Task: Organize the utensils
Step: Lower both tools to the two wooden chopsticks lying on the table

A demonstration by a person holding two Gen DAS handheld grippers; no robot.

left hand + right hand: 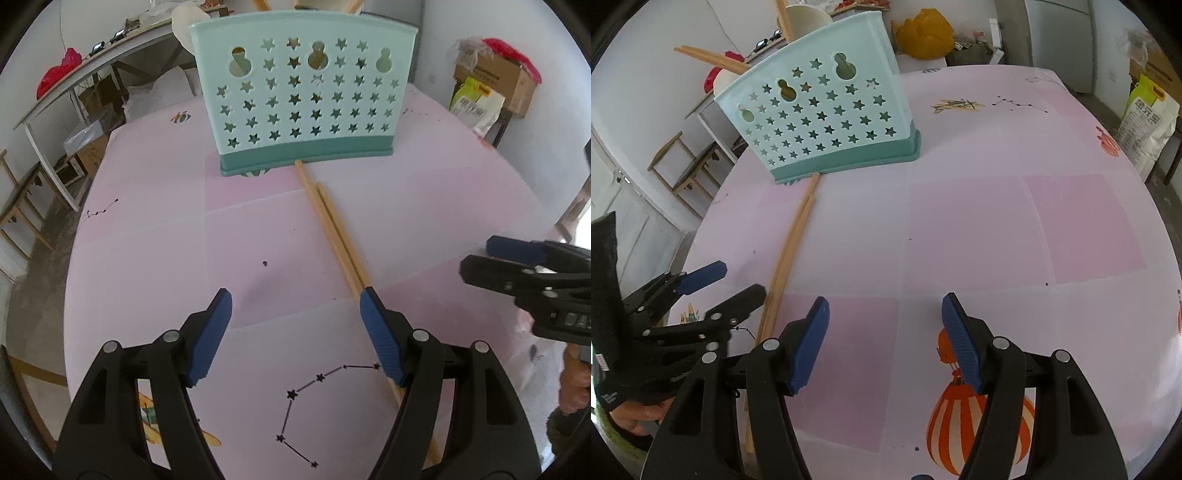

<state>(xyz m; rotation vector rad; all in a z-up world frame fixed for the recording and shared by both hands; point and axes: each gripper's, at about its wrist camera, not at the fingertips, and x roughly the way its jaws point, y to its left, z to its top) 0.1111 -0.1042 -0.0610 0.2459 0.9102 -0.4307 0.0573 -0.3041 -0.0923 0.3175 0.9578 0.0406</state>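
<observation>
In the left wrist view, the left gripper (295, 306) fills the lower centre of the frame with its jaws standing apart and nothing between them; its right-hand pad sits just beside the near part of the chopsticks (334, 229). The pair lies side by side on the pink surface (147, 240), running from lower right up to the centre, with the far tips touching the base of the teal utensil holder (304, 96) at top centre. At the right edge the right gripper (480, 264) comes in, also parted and empty.

The chopsticks look light, stiff and thin; lying flat, they would probably roll or slip apart. A hold across both sticks near the middle seems safest.

In the right wrist view more chopsticks (713, 59) already stand in the holder at upper left.
</observation>
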